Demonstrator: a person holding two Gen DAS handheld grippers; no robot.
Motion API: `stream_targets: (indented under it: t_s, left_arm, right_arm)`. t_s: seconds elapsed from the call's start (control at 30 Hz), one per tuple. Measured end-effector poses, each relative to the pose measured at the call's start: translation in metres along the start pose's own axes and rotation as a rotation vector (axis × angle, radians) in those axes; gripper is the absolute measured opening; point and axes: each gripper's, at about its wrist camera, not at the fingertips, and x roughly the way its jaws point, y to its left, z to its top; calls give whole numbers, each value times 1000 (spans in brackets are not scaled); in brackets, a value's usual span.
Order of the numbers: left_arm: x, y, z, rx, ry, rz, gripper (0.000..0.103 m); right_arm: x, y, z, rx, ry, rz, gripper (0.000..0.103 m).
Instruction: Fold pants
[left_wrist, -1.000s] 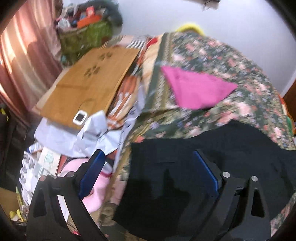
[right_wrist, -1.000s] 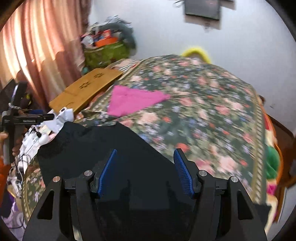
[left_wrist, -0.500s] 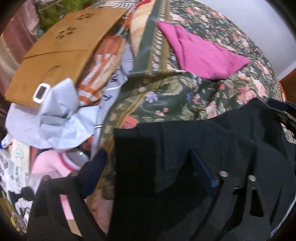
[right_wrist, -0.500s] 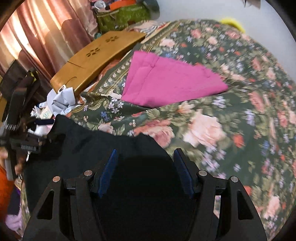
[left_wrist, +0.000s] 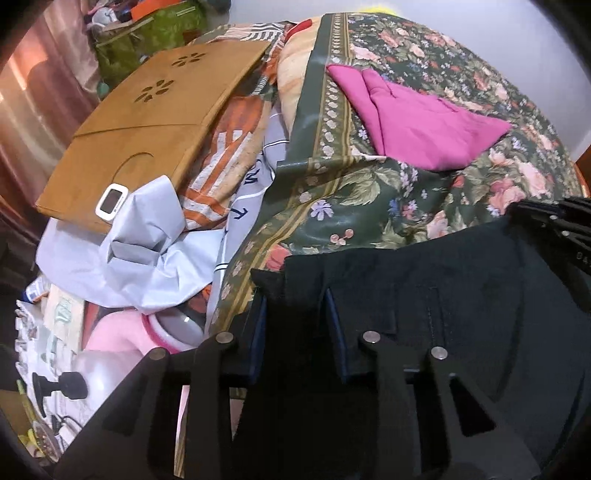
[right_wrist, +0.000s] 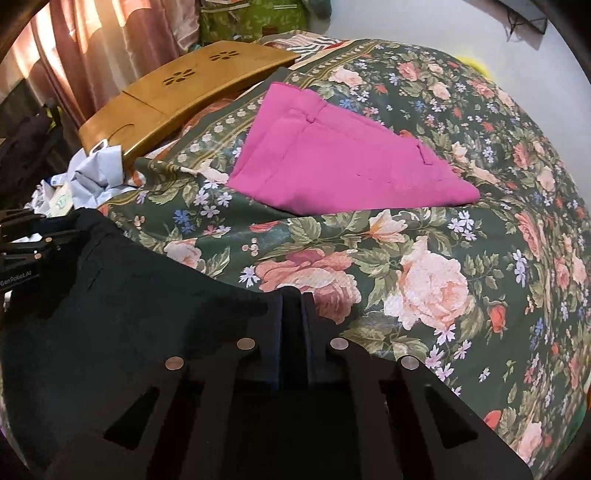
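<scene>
Black cloth filled the near part of both my views: the black pants (left_wrist: 461, 314) lay spread on the floral bedspread (right_wrist: 424, 258), their top edge toward the folded pink garment (right_wrist: 332, 162) that rested farther up the same bedspread. My left claw (left_wrist: 295, 321) was closing, a fold at the pants' corner standing between its blue pads with the fingers against it. My right claw (right_wrist: 291, 317) was pressed nearly together on the pants' edge, a thin ridge of black fabric pinched between the fingers. Off the bedspread's side, beyond the pants, sat a wooden lap tray (left_wrist: 147, 129) with flower cut-outs, and crumpled pale paper (left_wrist: 147, 251) lay just below it. Pink curtains (right_wrist: 92, 48) hung behind the tray.
</scene>
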Motion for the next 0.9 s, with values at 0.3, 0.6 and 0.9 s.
stream_targets:
  t_s: [0.3, 0.6, 0.9]
  left_arm:
    - [-47, 18, -2, -111, -13, -42, 43]
    - [-119, 15, -42, -175, -92, -113, 82]
    - [-116, 5, -92, -187, -16, -143, 84]
  right_arm:
    - [-76, -2, -20, 15, -75, 25, 14]
    - [-153, 8, -84, 7, -180, 15, 36]
    - [-184, 19, -155, 26, -250, -33, 47]
